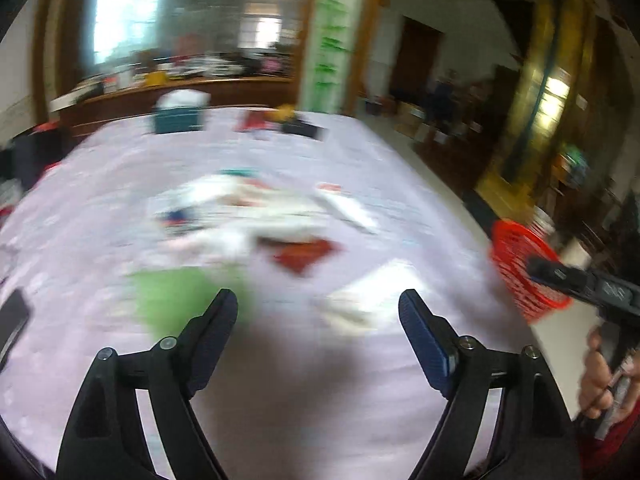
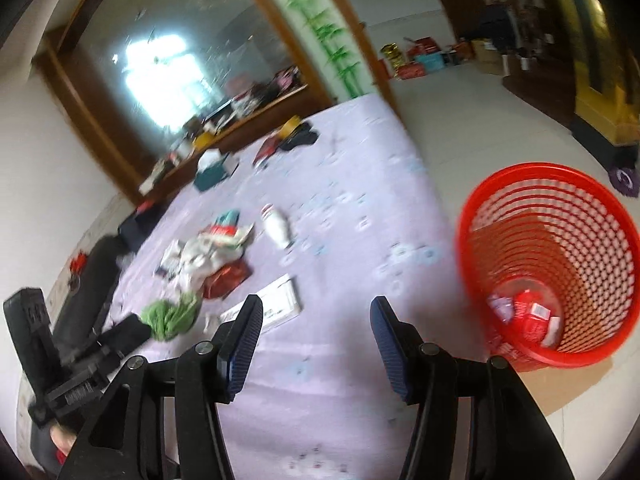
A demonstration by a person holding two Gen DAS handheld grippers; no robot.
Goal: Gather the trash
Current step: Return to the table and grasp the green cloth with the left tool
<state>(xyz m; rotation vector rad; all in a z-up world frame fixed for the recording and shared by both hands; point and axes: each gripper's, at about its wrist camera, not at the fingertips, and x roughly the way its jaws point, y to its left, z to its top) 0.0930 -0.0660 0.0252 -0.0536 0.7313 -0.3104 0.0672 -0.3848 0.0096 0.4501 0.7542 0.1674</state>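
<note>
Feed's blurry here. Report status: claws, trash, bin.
Left claw open, empty. Right claw open, empty. Trash pile on the bed; some trash in red bin. Nothing in the way.

No text or labels legible anywhere

Each handheld gripper has a black plastic frame with two angled arms, round silver screws at the joints, and dark blue ribbed pads on its fingers (image 1: 424, 340). The right hand (image 1: 604, 384) shows a red sleeve (image 1: 616, 446) behind it.
</note>
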